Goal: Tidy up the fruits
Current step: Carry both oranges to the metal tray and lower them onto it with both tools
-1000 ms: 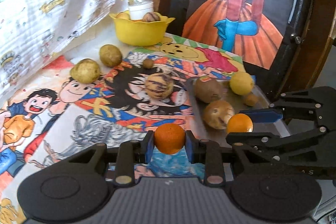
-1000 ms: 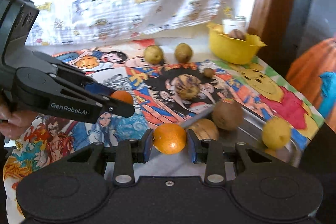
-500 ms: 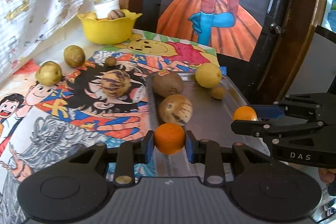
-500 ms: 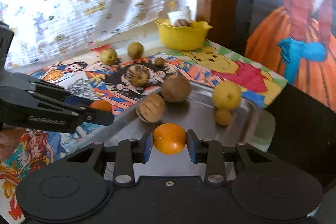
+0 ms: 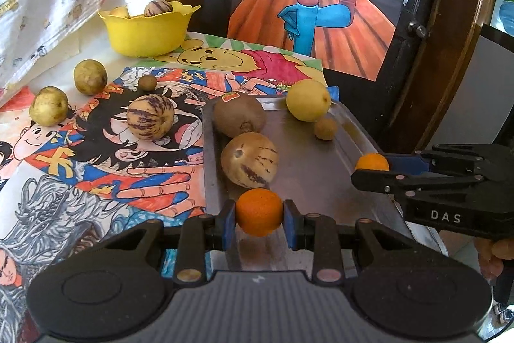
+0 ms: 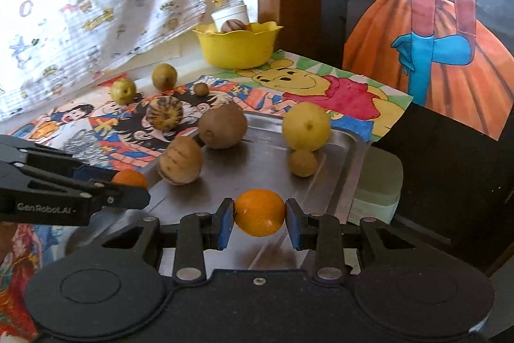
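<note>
My left gripper [image 5: 259,212] is shut on a small orange [image 5: 259,211], held just above the near left corner of a steel tray [image 5: 308,169]. My right gripper [image 6: 259,213] is shut on a second orange [image 6: 259,212] over the tray's near right part; it shows from the side in the left wrist view, right gripper [image 5: 372,169]. On the tray [image 6: 266,156] lie a brown round fruit [image 5: 239,114], a striped pale melon [image 5: 250,159], a yellow fruit [image 5: 307,100] and a small brown fruit [image 5: 325,128].
On the cartoon-printed cloth left of the tray lie a striped melon [image 5: 150,121], two yellowish fruits [image 5: 90,76] [image 5: 48,105] and a tiny brown one [image 5: 147,82]. A yellow bowl [image 5: 146,29] with fruit and a white jar stands at the back. The table edge drops off right of the tray.
Both grippers have moved right and a little down with their oranges, from over the cloth's edge to over the tray. The fruits on the tray and cloth have stayed put.
</note>
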`<state>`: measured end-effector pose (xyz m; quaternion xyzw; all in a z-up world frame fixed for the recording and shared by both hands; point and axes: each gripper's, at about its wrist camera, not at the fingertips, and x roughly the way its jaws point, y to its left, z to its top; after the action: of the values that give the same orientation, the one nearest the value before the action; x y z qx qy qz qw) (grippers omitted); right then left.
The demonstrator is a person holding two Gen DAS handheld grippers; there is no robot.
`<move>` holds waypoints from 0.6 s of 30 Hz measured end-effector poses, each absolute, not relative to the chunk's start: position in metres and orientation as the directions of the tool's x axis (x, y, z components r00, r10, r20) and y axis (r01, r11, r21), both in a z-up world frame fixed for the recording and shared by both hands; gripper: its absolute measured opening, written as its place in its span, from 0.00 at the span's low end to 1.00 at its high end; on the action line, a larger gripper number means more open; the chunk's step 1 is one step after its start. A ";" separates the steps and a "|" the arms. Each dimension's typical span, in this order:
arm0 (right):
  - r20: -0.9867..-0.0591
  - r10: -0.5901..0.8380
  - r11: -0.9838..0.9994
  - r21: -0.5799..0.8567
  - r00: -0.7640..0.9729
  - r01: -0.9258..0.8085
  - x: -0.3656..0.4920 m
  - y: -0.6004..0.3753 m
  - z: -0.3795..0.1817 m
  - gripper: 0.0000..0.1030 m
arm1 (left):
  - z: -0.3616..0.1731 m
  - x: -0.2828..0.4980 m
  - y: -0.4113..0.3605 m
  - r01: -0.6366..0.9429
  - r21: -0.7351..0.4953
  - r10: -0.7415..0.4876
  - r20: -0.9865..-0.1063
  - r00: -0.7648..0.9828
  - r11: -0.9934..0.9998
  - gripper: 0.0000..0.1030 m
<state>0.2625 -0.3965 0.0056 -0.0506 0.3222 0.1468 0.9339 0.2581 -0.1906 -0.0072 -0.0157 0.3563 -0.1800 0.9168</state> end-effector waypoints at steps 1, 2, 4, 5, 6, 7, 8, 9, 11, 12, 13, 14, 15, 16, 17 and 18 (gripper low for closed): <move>-0.618 0.234 0.954 -0.003 0.751 -0.300 0.264 -0.397 0.004 0.35 | -0.008 0.259 -0.192 0.318 -0.158 -0.341 -0.647 0.681 0.935 0.32; -0.620 0.230 0.956 -0.001 0.750 -0.293 0.267 -0.398 0.003 0.35 | -0.009 0.260 -0.192 0.317 -0.160 -0.342 -0.647 0.681 0.935 0.32; -0.624 0.222 0.960 0.004 0.750 -0.281 0.271 -0.399 -0.001 0.35 | -0.011 0.263 -0.193 0.316 -0.160 -0.341 -0.648 0.681 0.935 0.32; -0.626 0.216 0.961 0.003 0.749 -0.275 0.274 -0.399 -0.002 0.35 | -0.012 0.264 -0.194 0.315 -0.160 -0.341 -0.648 0.681 0.935 0.32; -0.629 0.212 0.963 0.003 0.748 -0.270 0.276 -0.399 -0.004 0.35 | -0.012 0.265 -0.194 0.314 -0.162 -0.341 -0.648 0.681 0.935 0.32; -0.631 0.209 0.964 0.004 0.747 -0.266 0.278 -0.400 -0.006 0.35 | -0.013 0.266 -0.193 0.311 -0.165 -0.341 -0.648 0.681 0.936 0.32; -0.633 0.207 0.965 0.004 0.746 -0.263 0.280 -0.400 -0.007 0.35 | -0.014 0.267 -0.193 0.308 -0.167 -0.340 -0.648 0.681 0.937 0.32; -0.635 0.203 0.966 0.004 0.745 -0.260 0.283 -0.400 -0.008 0.35 | -0.015 0.268 -0.193 0.305 -0.168 -0.338 -0.649 0.682 0.937 0.32; -0.633 0.204 0.966 0.008 0.747 -0.257 0.287 -0.399 -0.009 0.35 | -0.016 0.270 -0.193 0.300 -0.171 -0.337 -0.648 0.683 0.938 0.32; -0.633 0.203 0.967 0.008 0.747 -0.255 0.290 -0.399 -0.010 0.35 | -0.016 0.271 -0.193 0.298 -0.174 -0.337 -0.648 0.683 0.939 0.32; -0.632 0.199 0.968 0.005 0.749 -0.252 0.291 -0.398 -0.010 0.35 | -0.017 0.272 -0.193 0.296 -0.175 -0.337 -0.648 0.683 0.939 0.32; -0.630 0.195 0.968 0.002 0.752 -0.249 0.293 -0.397 -0.010 0.35 | -0.017 0.273 -0.193 0.295 -0.177 -0.336 -0.647 0.684 0.939 0.32; -0.629 0.194 0.969 0.003 0.753 -0.246 0.295 -0.397 -0.011 0.35 | -0.017 0.273 -0.193 0.293 -0.177 -0.336 -0.647 0.685 0.940 0.32; -0.628 0.193 0.970 0.007 0.754 -0.242 0.297 -0.397 -0.011 0.35 | -0.017 0.274 -0.194 0.292 -0.178 -0.336 -0.646 0.686 0.940 0.32; -0.627 0.193 0.971 0.010 0.755 -0.239 0.299 -0.398 -0.012 0.35 | -0.018 0.274 -0.194 0.291 -0.180 -0.336 -0.645 0.687 0.940 0.32; -0.626 0.193 0.971 0.014 0.756 -0.237 0.300 -0.398 -0.012 0.35 | -0.018 0.275 -0.194 0.290 -0.181 -0.336 -0.644 0.687 0.940 0.32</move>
<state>0.2999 -0.3977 -0.0121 -0.0333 0.3300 0.1150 0.9364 0.2752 -0.1937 -0.0180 -0.0325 0.3568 -0.1705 0.9179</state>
